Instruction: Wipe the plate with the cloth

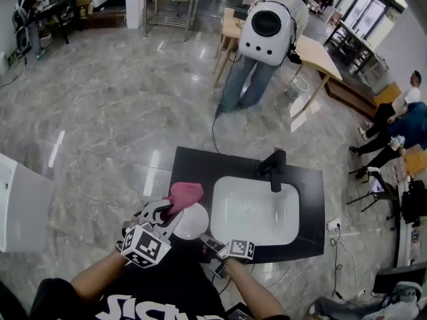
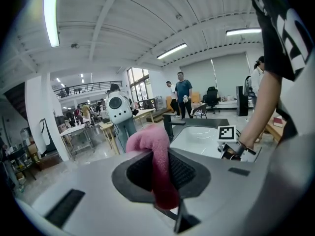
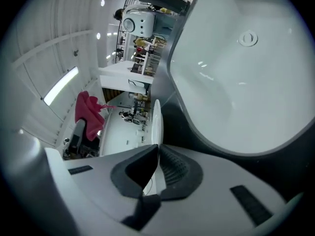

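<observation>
A white plate [image 1: 190,223] hangs over the front left part of the black counter [image 1: 313,199]. My right gripper [image 1: 208,242] is shut on its near rim. In the right gripper view the plate [image 3: 156,124] stands edge-on, pinched between the dark pads of the right gripper [image 3: 156,168]. A pink cloth [image 1: 184,196] droops over the plate's far left edge, with my left gripper [image 1: 167,212] shut on it. In the left gripper view the cloth [image 2: 158,166] fills the gap in the left gripper [image 2: 160,173]. In the right gripper view the cloth [image 3: 88,109] hangs left of the plate.
A white sink basin [image 1: 257,212] with a black faucet [image 1: 274,167] is set in the counter, right of the plate. A person with a white backpack [image 1: 267,29] stands beyond it by a wooden table [image 1: 320,52]. A white fixture [image 1: 20,205] is at the left.
</observation>
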`<action>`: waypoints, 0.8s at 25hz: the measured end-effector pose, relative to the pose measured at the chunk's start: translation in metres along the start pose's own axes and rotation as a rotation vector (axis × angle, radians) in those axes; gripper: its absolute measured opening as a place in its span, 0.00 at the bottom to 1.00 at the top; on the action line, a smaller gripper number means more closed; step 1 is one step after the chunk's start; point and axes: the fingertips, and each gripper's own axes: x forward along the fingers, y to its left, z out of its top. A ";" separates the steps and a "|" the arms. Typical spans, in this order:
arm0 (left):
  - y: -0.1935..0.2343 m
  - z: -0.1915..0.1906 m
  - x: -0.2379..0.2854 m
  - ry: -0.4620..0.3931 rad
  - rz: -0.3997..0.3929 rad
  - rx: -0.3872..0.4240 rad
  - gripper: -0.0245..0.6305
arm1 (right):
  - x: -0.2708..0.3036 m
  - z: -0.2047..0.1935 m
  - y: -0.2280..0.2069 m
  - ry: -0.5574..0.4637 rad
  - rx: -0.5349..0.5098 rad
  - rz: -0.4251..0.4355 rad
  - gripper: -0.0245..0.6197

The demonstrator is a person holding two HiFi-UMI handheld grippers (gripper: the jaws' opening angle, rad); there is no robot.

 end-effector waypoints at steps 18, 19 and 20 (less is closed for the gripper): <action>-0.009 -0.003 0.000 -0.001 -0.028 -0.013 0.13 | -0.017 -0.042 0.003 0.244 -0.122 -0.312 0.08; -0.010 -0.002 0.001 -0.004 -0.029 -0.013 0.13 | -0.017 -0.043 0.008 0.243 -0.132 -0.300 0.08; -0.011 -0.001 0.001 -0.010 -0.029 -0.014 0.13 | -0.018 -0.039 0.016 0.218 -0.167 -0.294 0.08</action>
